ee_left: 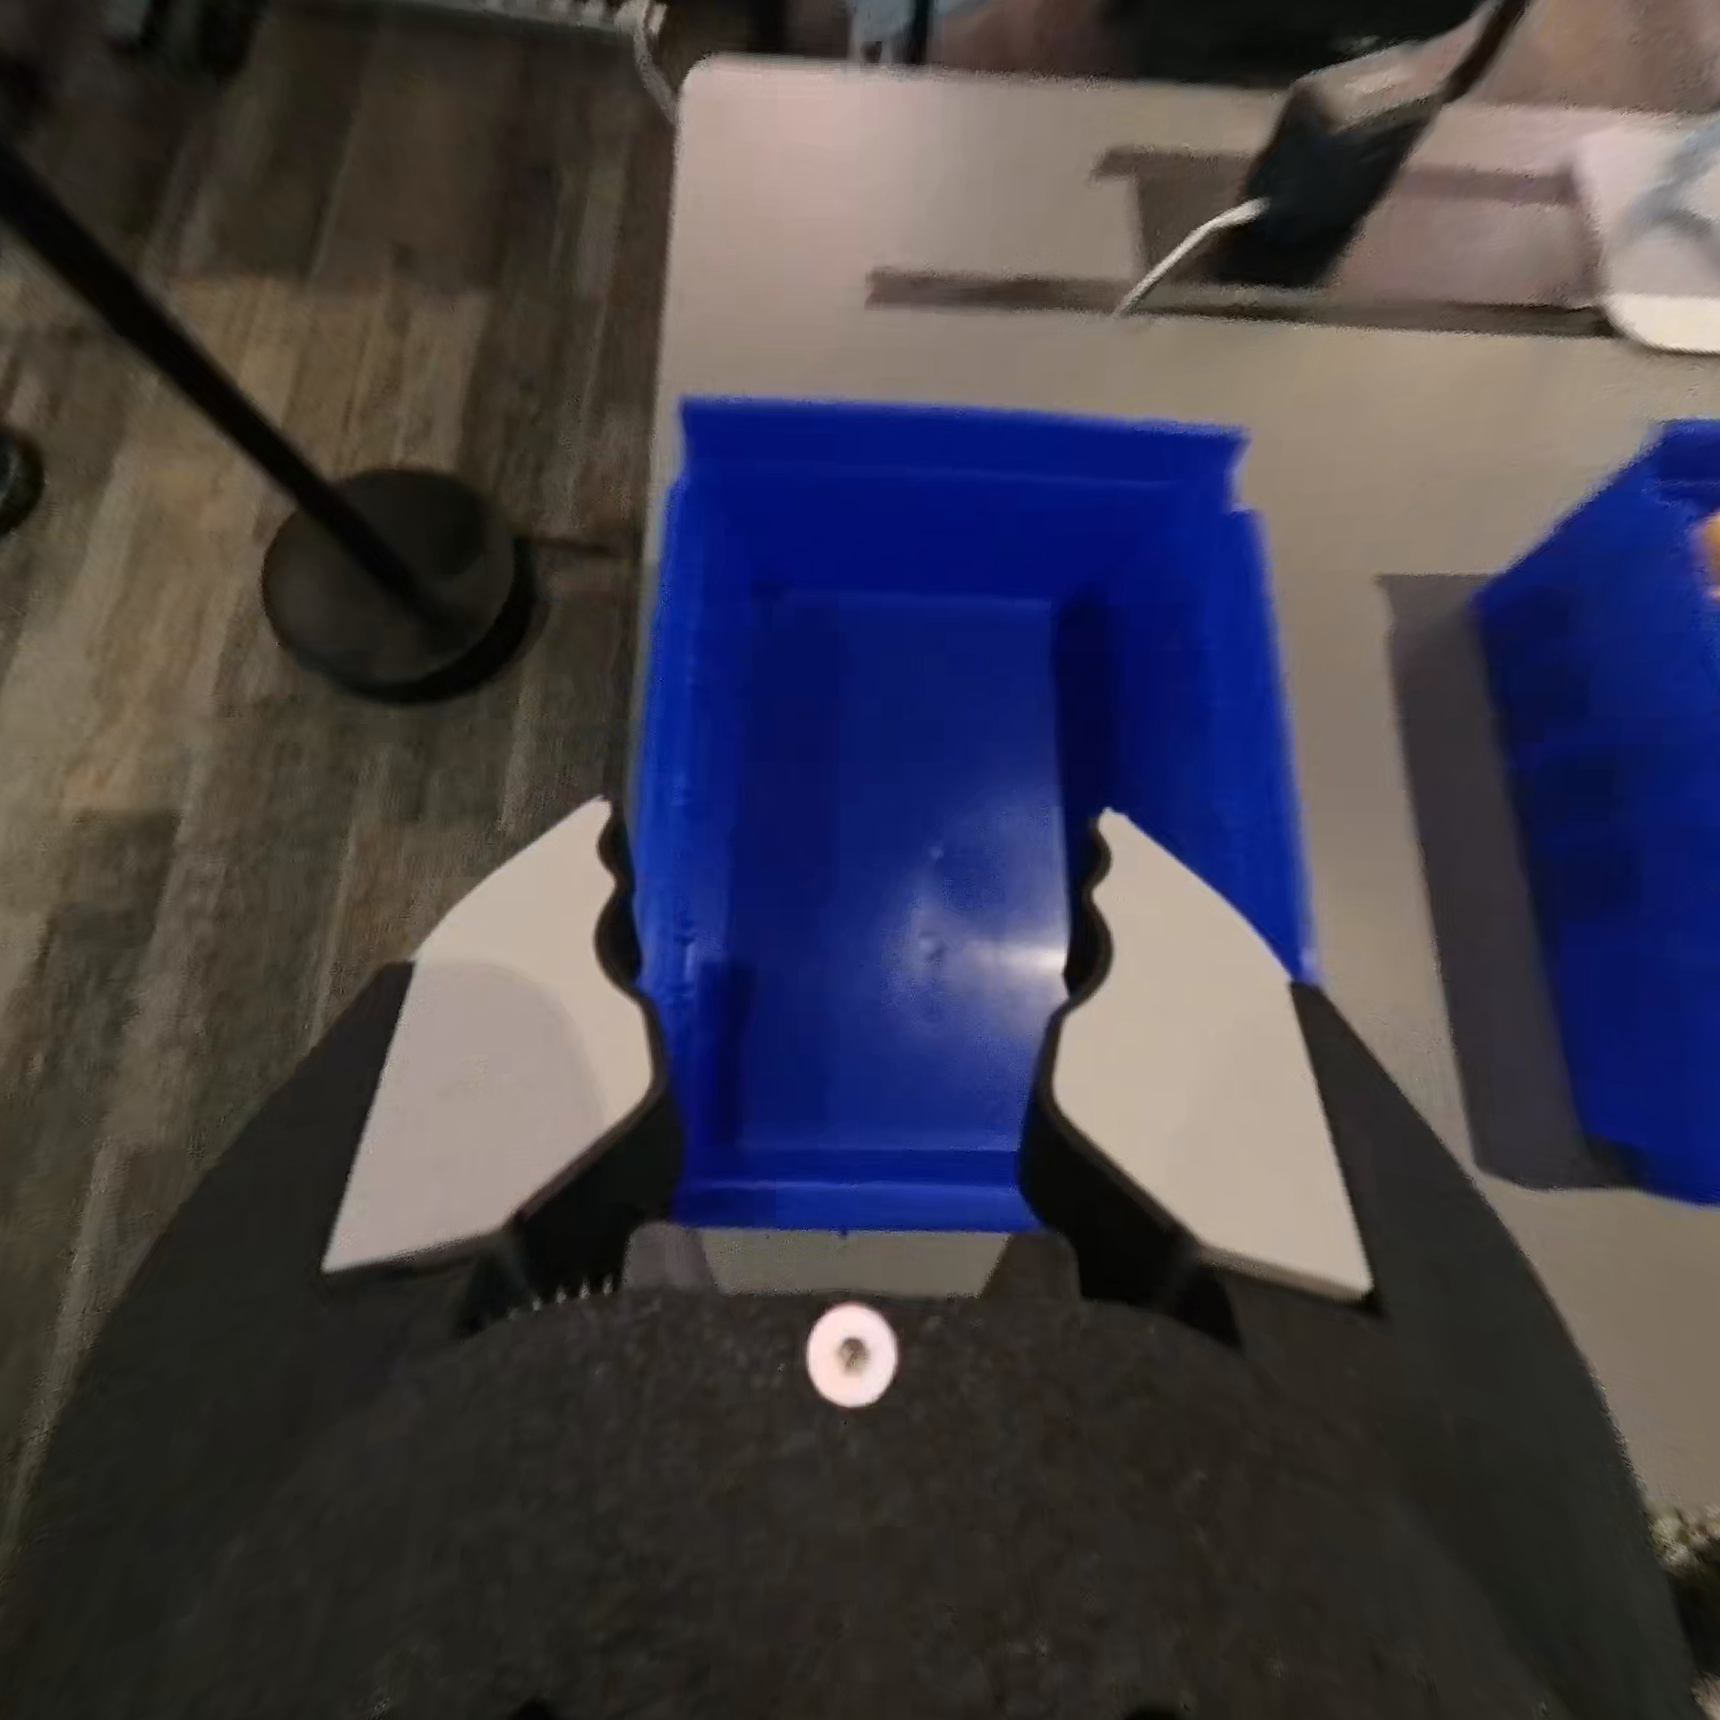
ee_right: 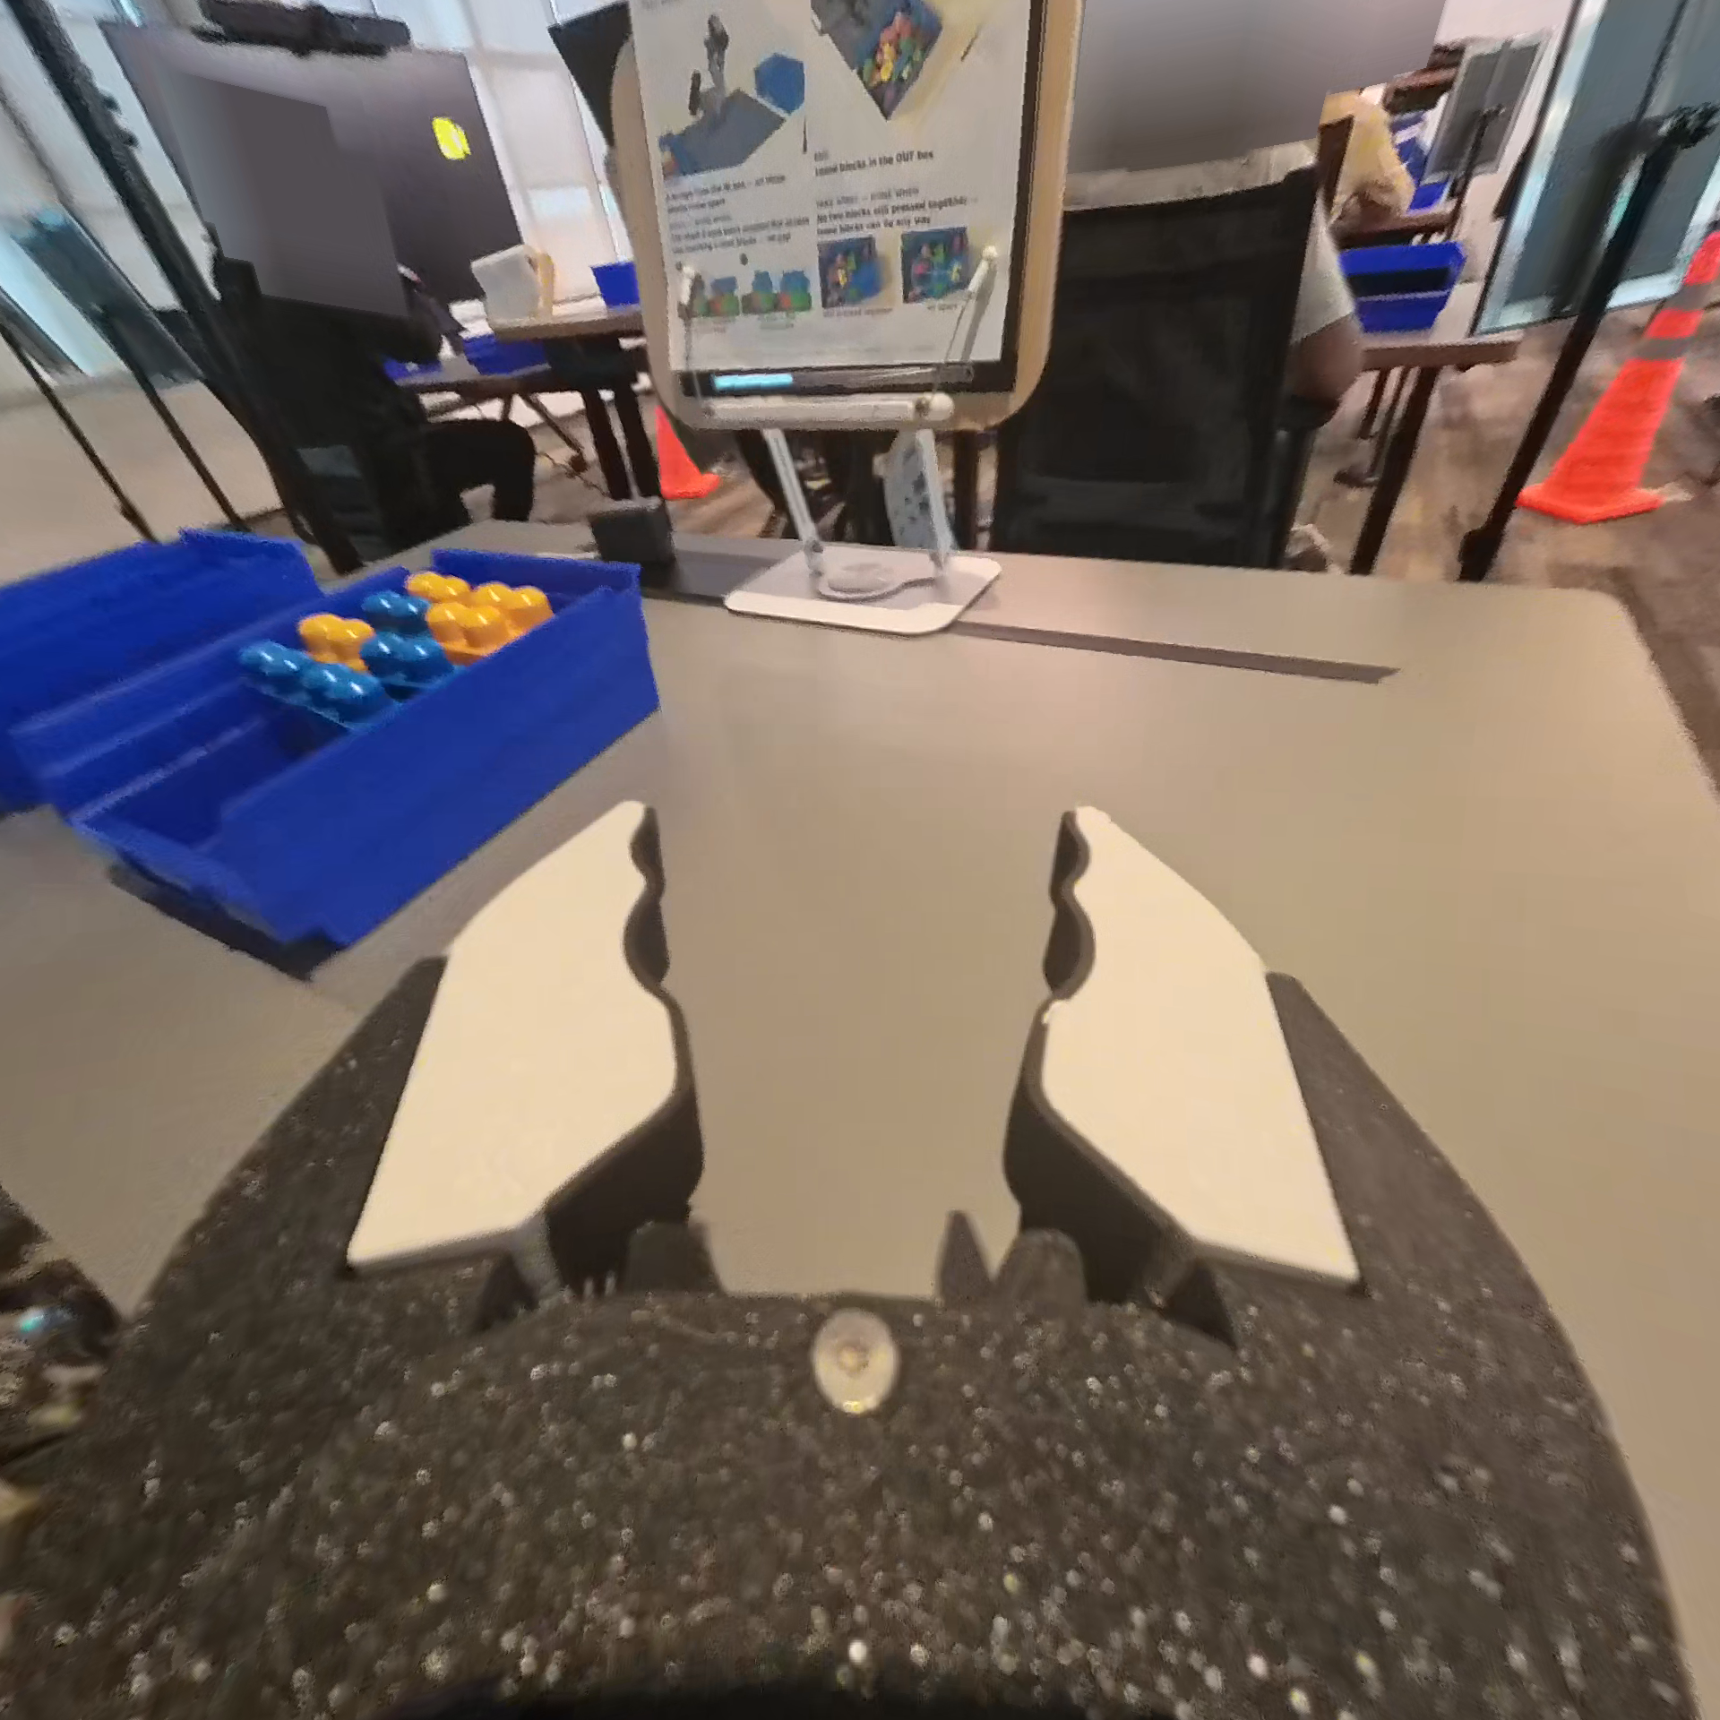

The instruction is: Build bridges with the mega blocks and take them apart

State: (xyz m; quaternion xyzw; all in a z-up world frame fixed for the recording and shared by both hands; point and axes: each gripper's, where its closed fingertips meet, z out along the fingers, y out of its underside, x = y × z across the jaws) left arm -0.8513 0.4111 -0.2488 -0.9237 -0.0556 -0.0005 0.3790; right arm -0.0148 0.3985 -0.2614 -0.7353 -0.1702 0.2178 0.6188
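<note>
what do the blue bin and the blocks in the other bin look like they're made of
Empty blue bin: likely hard moulded plastic, semi-glossy; light glares off its floor. Blocks, blue and orange: seemingly glossy plastic, with bright highlights on their rounded studs.

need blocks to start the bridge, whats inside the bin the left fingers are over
Nothing: the bin shows only a bare blue floor, though the fingers cover its near corners. The blue and orange blocks lie in the other bin.

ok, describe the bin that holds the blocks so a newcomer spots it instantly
On the grey table, two blue bins sit side by side at the left. Take the nearer bin, closer to the right tongs: it alone holds blue and orange blocks; its neighbour is empty.
</note>
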